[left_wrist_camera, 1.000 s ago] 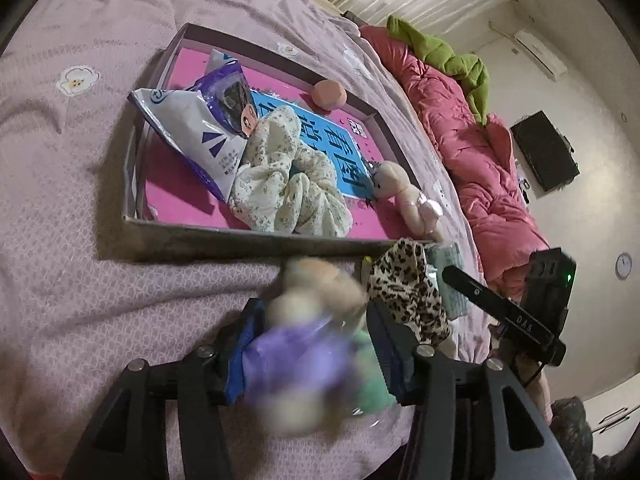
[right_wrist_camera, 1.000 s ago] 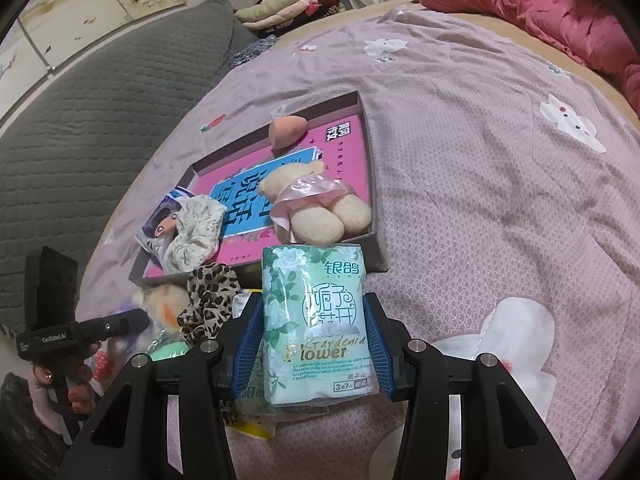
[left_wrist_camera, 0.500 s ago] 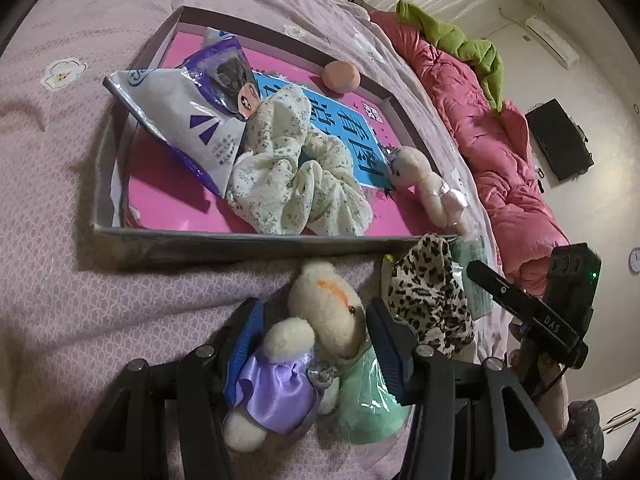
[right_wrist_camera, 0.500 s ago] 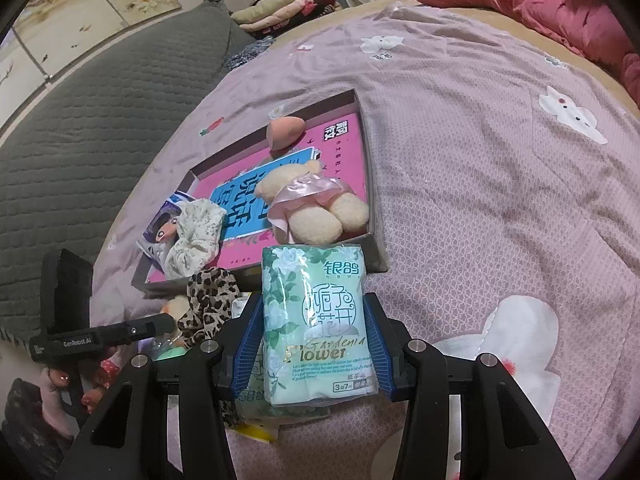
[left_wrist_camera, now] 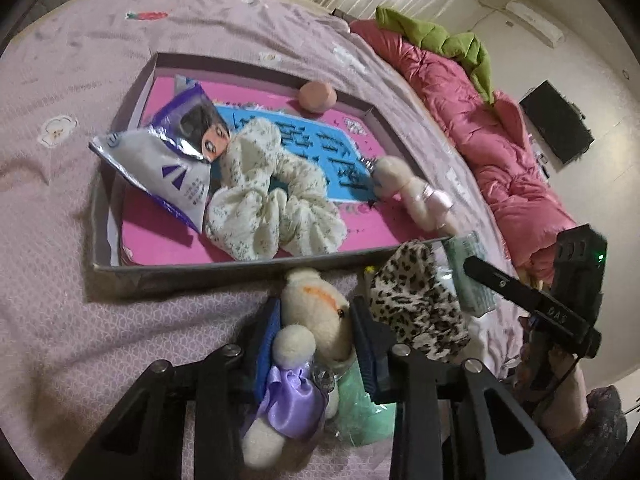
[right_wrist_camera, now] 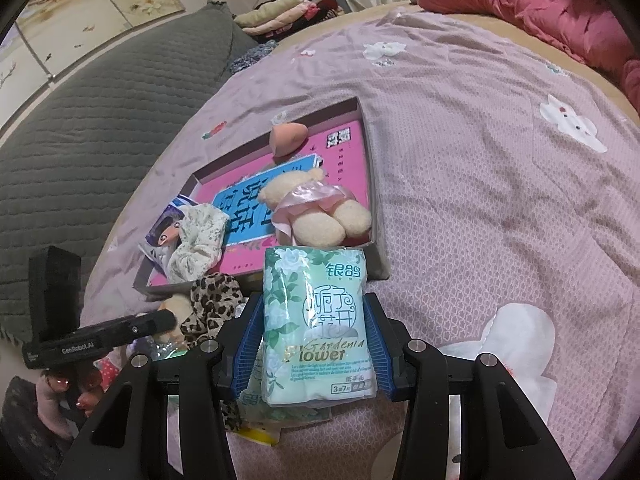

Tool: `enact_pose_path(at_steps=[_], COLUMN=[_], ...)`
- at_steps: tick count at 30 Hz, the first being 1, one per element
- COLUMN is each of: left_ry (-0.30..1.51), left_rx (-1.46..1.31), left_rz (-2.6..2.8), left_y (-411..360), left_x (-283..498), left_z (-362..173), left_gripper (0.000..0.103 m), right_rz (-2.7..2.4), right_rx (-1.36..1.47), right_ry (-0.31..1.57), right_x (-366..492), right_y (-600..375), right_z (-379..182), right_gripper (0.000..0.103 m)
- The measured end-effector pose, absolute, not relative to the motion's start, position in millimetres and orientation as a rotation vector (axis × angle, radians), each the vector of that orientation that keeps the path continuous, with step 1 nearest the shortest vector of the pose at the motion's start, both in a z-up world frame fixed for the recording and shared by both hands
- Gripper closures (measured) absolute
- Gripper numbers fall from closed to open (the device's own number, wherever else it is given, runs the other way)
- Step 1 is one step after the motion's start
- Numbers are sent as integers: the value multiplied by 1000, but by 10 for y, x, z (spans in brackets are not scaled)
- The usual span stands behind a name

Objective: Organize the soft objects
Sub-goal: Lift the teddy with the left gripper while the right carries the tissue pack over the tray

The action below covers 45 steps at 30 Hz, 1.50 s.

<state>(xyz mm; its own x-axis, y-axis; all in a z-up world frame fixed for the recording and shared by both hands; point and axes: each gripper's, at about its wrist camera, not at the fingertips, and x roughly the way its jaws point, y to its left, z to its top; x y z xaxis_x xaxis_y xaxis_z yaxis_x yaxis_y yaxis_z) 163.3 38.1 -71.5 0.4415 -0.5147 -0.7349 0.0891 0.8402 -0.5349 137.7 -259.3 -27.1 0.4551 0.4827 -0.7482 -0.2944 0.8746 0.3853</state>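
My left gripper [left_wrist_camera: 315, 308] is closing its jaws, and the blue pads press both sides of the head of a cream teddy bear in a purple dress [left_wrist_camera: 292, 400]. The bear lies on the bedspread just before the shallow pink-bottomed box [left_wrist_camera: 200, 270]. A leopard scrunchie [left_wrist_camera: 412, 308] and a green packet [left_wrist_camera: 360, 408] lie beside it. My right gripper [right_wrist_camera: 314, 312] is shut on a green tissue pack [right_wrist_camera: 316, 280] just in front of the box [right_wrist_camera: 378, 220]. Inside the box are a floral scrunchie [left_wrist_camera: 272, 208], a silver-purple packet [left_wrist_camera: 160, 160], a peach sponge [left_wrist_camera: 318, 96] and a pink-dress bear [right_wrist_camera: 316, 208].
The lilac bedspread [right_wrist_camera: 500, 160] stretches wide to the right of the box. A pink quilt [left_wrist_camera: 500, 140] with a green blanket [left_wrist_camera: 440, 36] lies along the far side. A grey quilted cushion [right_wrist_camera: 80, 140] and folded clothes [right_wrist_camera: 288, 8] sit behind the box.
The left jaws have closed in onto the purple-dress bear's head, and the bear, blurred a second ago, now lies still. The right gripper keeps holding the tissue pack in place.
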Motion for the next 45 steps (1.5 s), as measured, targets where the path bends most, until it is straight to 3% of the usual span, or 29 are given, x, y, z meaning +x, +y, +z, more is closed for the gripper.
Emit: enact_pose_path(at_steps=[14, 45], left_ry=[839, 670], left_rx=[-446, -419], left_rz=[-382, -244], left_y=[586, 670], left_x=[1419, 1505], left_z=[-270, -14], left_gripper=[68, 68], right_rz=[525, 641], right_rx=[200, 63], right_ry=[901, 699], right_x=[1300, 1215], right_y=[-2550, -2034], right_z=[-87, 265], right_gripper=[53, 53])
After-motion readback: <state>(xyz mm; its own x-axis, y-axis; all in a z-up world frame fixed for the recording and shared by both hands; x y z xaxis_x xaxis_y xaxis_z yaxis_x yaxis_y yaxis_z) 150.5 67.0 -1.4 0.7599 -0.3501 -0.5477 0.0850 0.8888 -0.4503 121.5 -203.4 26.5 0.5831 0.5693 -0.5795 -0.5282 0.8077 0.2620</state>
